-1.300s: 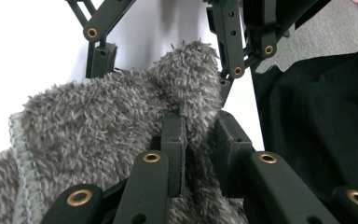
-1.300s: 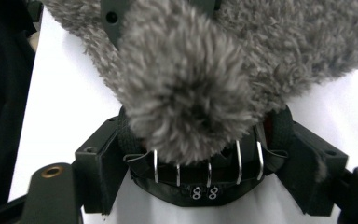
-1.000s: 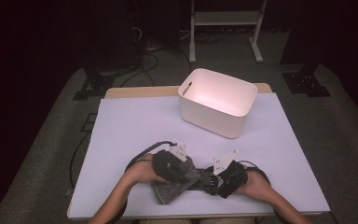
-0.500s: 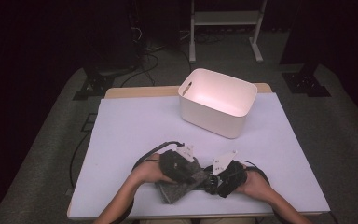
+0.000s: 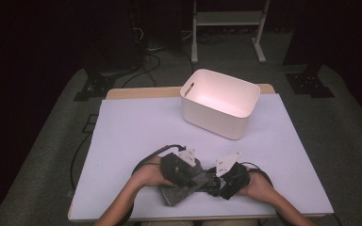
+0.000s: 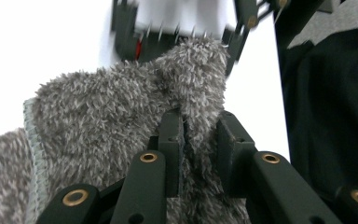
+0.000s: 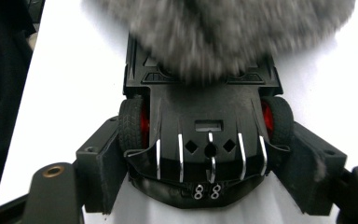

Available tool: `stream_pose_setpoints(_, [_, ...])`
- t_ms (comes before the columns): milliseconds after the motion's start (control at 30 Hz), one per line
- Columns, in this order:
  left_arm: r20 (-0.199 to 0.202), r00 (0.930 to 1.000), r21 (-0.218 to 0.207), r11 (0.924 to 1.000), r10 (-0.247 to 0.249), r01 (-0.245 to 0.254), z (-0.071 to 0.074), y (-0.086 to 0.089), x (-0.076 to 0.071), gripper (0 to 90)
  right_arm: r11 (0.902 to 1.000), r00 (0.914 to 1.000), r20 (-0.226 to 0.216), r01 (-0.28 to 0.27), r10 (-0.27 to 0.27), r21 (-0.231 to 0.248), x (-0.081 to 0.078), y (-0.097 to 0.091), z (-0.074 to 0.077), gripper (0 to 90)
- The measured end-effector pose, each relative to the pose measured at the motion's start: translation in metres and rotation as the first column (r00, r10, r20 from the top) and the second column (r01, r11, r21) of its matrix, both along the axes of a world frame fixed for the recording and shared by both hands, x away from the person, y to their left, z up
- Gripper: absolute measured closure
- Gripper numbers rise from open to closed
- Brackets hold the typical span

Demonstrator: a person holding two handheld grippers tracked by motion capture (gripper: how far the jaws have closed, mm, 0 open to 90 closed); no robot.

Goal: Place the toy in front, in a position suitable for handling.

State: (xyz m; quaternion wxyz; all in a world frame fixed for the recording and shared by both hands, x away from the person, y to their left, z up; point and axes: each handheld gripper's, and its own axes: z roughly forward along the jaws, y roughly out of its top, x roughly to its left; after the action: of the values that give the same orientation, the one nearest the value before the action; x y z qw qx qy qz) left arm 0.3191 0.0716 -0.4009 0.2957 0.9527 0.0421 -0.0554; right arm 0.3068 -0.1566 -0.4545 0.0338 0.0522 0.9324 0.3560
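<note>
Both forearms meet near the table's front edge, left hand-held gripper (image 5: 194, 173) pinched narrow, right hand-held gripper (image 5: 215, 181) spread wide.

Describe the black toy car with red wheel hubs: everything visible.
The black toy car with red wheel hubs looks like glossy moulded plastic, with treaded black tyres, silver ribs and two small round tips at its near end. The right gripper clamps it across the body at the wheels. The fuzzy grey cloth, pinched in the left gripper, drapes over its far end. It sits just above the white table near the front edge.
</note>
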Motion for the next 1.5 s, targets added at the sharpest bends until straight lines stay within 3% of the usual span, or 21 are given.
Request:
stream_pose_setpoints(100, [-0.002,0.9996,0.006,0.9996,0.029,-0.029,0.0,0.013,0.001,74.0,1.0,1.0,0.0,-0.003,0.003,0.003,0.001,0.0,0.0,23.4])
stream_pose_setpoints(200, [-0.005,0.9958,0.008,0.9957,0.092,-0.092,0.001,0.036,0.006,73.8,1.0,1.0,-0.004,-0.006,0.006,0.006,0.002,0.0,0.0,23.4])
stream_pose_setpoints(400, [-0.008,0.9906,-0.003,0.9906,0.136,-0.136,0.001,0.05,0.011,73.7,1.0,0.9999,-0.015,-0.005,0.005,0.006,0.003,-0.001,-0.001,23.3])
stream_pose_setpoints(533, [-0.017,0.9907,-0.014,0.9908,0.135,-0.135,0.001,0.045,0.015,73.7,1.0,0.9999,-0.013,-0.003,0.003,0.003,0.002,0.0,-0.001,23.3])
stream_pose_setpoints(733, [-0.02,0.9951,-0.024,0.9949,0.097,-0.098,0.001,0.022,0.018,73.7,1.0,0.9998,-0.021,-0.004,0.004,0.006,0.003,0.0,-0.001,23.3])
stream_pose_setpoints(767, [-0.021,0.9975,-0.034,0.9971,0.068,-0.069,0.001,0.009,0.018,73.6,0.9999,0.9997,-0.023,-0.005,0.005,0.012,0.003,-0.001,-0.002,23.3])
stream_pose_setpoints(833, [-0.017,0.9986,-0.026,0.9984,0.049,-0.049,0.0,0.0,0.018,73.6,0.9999,0.9997,-0.025,-0.002,0.002,0.013,0.003,-0.001,-0.002,23.3])
stream_pose_setpoints(967, [-0.004,0.999,-0.014,0.9989,0.044,-0.044,0.0,-0.002,0.018,73.6,0.9999,0.9997,-0.023,-0.002,0.002,0.016,0.003,-0.001,-0.002,23.3])
stream_pose_setpoints(1167, [0.005,0.9947,-0.008,0.9947,0.103,-0.103,0.0,0.026,0.019,73.6,0.9998,0.9998,-0.019,-0.006,0.006,0.018,0.003,-0.002,-0.002,23.4])
stream_pose_setpoints(1200, [0.01,0.9915,-0.006,0.9916,0.129,-0.129,0.0,0.038,0.02,73.6,0.9998,0.9998,-0.019,-0.005,0.005,0.019,0.003,-0.002,-0.002,23.3])
stream_pose_setpoints(1267, [0.01,0.9901,-0.004,0.9901,0.14,-0.14,0.0,0.043,0.02,73.0,0.9998,0.9998,-0.02,-0.006,0.006,0.02,0.003,-0.002,-0.003,23.3])
stream_pose_setpoints(1300, [0.018,0.9851,0.008,0.9852,0.171,-0.171,0.0,0.054,0.021,72.6,0.9998,0.9997,-0.022,-0.005,0.006,0.019,0.003,-0.002,-0.003,23.3])
stream_pose_setpoints(1500, [0.021,0.9836,0.014,0.9836,0.179,-0.18,-0.001,0.059,0.022,72.7,0.9998,0.9997,-0.022,-0.006,0.006,0.017,0.003,-0.001,-0.002,23.3])
